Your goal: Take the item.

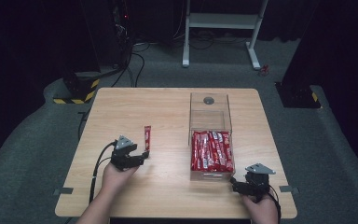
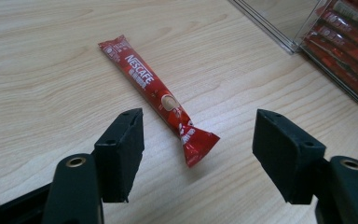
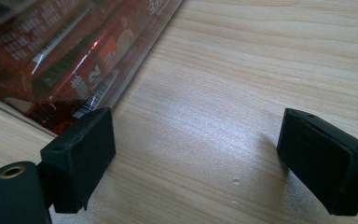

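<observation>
A red Nescafe stick sachet point(image 2: 161, 100) lies flat on the wooden table point(image 1: 168, 112), seen also as the sachet point(image 1: 147, 137) in the high view. My left gripper point(image 2: 198, 156) sits just short of its near end, open, jaws wide apart and not touching it. In the high view the left gripper point(image 1: 142, 154) is at the table's left front. My right gripper point(image 3: 196, 161) is open over bare wood beside the clear box point(image 3: 74, 51). From above, the right gripper point(image 1: 237, 183) rests at the front right corner of that box point(image 1: 210, 140).
The clear box holds several red sachets point(image 1: 212, 150) in its near half; its far half looks bare. A white frame point(image 1: 221, 28) and black stands sit on the floor beyond the table. Bare wood lies between the two grippers.
</observation>
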`<state>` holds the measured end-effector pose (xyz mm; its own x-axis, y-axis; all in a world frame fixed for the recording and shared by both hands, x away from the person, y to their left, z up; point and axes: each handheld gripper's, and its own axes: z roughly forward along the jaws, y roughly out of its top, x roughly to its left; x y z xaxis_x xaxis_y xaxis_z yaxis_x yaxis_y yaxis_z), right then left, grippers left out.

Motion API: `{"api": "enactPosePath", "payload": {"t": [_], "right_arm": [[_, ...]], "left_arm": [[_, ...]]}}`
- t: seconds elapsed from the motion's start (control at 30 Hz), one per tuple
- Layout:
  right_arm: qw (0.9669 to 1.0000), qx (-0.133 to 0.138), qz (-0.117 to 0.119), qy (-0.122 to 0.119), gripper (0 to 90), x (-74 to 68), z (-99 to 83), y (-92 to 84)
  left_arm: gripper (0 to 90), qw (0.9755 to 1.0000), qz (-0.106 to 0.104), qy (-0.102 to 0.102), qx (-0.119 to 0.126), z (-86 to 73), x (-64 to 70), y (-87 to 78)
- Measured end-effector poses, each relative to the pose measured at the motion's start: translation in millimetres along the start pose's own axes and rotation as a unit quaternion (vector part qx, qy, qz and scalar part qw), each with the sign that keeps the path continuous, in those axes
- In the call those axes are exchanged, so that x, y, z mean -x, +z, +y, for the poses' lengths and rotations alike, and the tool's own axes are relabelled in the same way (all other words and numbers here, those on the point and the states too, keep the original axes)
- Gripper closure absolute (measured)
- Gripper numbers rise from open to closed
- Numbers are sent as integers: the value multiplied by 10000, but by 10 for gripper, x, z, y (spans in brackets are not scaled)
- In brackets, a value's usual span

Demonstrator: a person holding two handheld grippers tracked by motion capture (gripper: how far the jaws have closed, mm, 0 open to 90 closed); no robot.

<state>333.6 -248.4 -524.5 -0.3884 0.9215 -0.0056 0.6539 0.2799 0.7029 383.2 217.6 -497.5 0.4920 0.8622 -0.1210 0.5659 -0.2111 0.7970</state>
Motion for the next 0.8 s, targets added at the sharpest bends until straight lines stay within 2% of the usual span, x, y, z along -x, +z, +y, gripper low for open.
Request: {"api": "enactPosePath", "payload": {"t": [0.17,0.37,0.53,0.6,0.7,0.8], "right_arm": [[10000,0,0,-1,112,0,0,0],[10000,2,2,-4,113,-1,0,-1],[10000,-5,6,4,114,-2,-2,-3],[10000,-6,6,4,114,-3,-2,-3],[10000,-2,0,-6,114,-2,-2,-3],[10000,-7,1,-14,115,-3,-3,-4]], "left_arm": [[323,10000,15,45,1,-79,4,-92],[324,9999,-5,74,-110,-218,-2,-201],[321,9994,32,167,-303,-385,-24,-291],[319,9992,42,142,-378,-459,-38,-325],[319,9983,134,146,-544,-557,-72,-372],[314,9979,215,206,-575,-637,-93,-445]]}}
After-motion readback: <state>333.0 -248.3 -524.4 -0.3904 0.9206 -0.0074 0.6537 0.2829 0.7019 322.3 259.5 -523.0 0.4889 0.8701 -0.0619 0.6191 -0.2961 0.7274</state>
